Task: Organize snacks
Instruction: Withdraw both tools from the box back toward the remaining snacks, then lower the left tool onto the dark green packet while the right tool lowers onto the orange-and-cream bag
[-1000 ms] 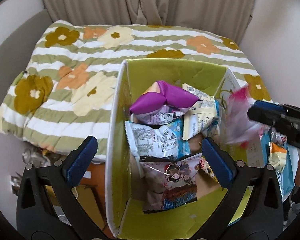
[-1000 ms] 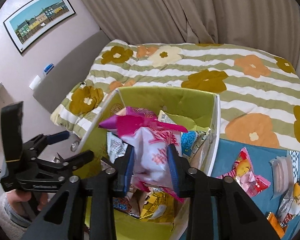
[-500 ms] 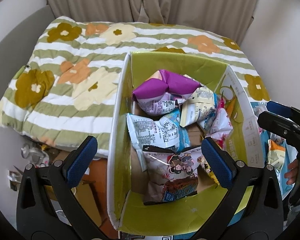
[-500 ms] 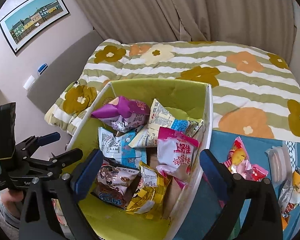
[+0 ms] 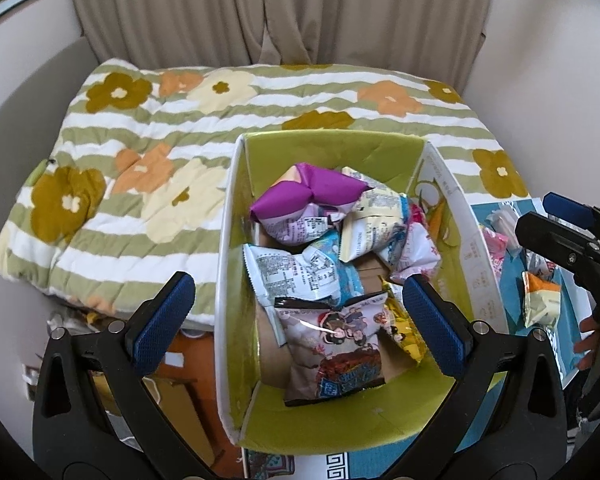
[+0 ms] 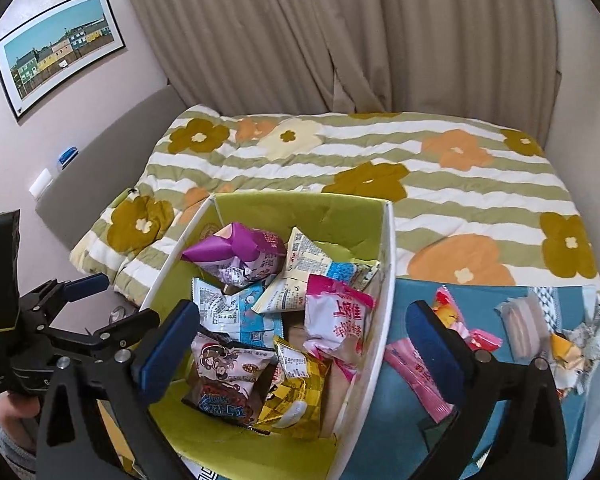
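A white cardboard box with a green lining (image 5: 226, 240) (image 6: 384, 280) holds several snack packs. Among them are a purple pack (image 5: 312, 192) (image 6: 236, 248) and a pink and white pack (image 5: 414, 248) (image 6: 336, 320) lying loose against the right wall. My right gripper (image 6: 302, 340) hovers above the box with its jaws opening wide and nothing between them; it also shows at the right edge of the left wrist view (image 5: 556, 220). My left gripper (image 5: 300, 320) hangs open over the near end of the box, touching nothing, and appears left of the box (image 6: 108, 304).
Right of the box, loose snacks lie on a blue cloth (image 6: 500, 400): pink packs (image 6: 460, 332), a long pink bar (image 6: 416, 376), an orange and white pack (image 5: 540, 304). A bed with a flowered quilt (image 5: 180, 140) lies behind the box, curtains beyond it.
My right gripper let go of the pink and white pack, which dropped into the box, and its jaws spread wide. Both grippers drew back and up a little.
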The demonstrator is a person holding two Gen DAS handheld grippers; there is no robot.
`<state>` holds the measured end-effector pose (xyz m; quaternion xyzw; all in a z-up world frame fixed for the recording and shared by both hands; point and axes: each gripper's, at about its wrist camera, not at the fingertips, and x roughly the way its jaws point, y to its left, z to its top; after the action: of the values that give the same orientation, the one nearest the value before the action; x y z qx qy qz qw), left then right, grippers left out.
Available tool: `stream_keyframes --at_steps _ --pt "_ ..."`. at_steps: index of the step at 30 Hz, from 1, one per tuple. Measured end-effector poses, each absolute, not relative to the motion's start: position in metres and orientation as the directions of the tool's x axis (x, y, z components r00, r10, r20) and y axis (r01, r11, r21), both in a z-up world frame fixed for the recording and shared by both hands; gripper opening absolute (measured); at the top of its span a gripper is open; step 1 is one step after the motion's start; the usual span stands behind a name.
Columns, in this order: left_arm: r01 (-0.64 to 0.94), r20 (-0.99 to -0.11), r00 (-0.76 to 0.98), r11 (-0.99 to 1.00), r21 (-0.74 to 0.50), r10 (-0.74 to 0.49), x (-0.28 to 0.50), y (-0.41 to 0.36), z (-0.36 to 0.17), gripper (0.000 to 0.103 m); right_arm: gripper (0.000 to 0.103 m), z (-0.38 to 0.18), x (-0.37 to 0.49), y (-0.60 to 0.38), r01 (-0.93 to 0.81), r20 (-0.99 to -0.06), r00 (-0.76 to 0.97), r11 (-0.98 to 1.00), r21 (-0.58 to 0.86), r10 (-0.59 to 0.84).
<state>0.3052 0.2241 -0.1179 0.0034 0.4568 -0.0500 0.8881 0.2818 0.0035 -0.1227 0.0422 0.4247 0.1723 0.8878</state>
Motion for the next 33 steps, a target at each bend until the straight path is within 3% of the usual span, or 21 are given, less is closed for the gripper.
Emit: stream_keyframes --at_steps 18,33 --pt "0.093 -0.757 0.644 0.994 -0.065 -0.11 0.224 0.102 -0.087 0.103 0.103 -0.081 0.192 -0.128 -0.154 -0.686 0.692 0.974 0.165 0.225" --pt "0.05 -0.79 0.597 0.99 -0.135 -0.138 0.175 -0.027 -0.135 0.103 0.103 -0.112 0.15 -0.255 -0.079 -0.729 0.657 0.979 0.187 0.192"
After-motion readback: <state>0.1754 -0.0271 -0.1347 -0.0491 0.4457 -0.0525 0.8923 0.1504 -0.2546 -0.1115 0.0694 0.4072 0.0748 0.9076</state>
